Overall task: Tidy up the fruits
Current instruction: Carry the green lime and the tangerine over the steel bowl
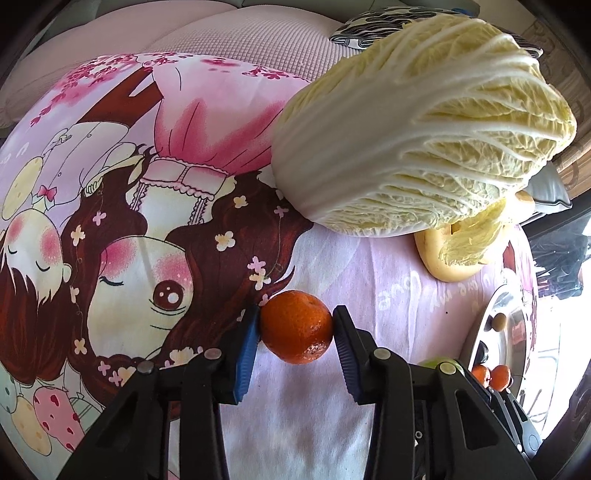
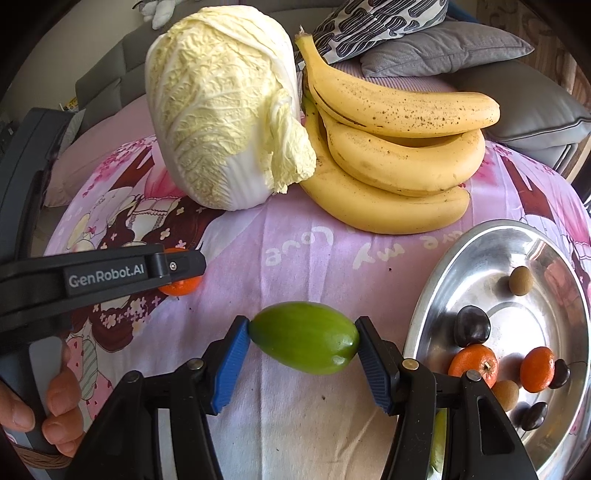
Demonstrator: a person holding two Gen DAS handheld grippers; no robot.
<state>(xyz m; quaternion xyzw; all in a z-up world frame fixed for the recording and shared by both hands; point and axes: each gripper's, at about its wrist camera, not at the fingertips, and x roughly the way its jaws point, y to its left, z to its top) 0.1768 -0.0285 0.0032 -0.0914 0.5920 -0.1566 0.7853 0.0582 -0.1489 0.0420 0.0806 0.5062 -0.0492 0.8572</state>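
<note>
My left gripper is shut on an orange mandarin just above the pink cartoon-print cloth; it also shows at the left of the right wrist view. My right gripper is shut on a green mango, gripped by its two ends, low over the cloth. A round steel plate at the right holds two mandarins, dark plums and small brown fruits. The plate shows at the right edge of the left wrist view.
A large napa cabbage and a bunch of bananas lie at the back of the cloth. Grey and patterned cushions sit behind them. A pink quilted cushion lies beyond the cloth.
</note>
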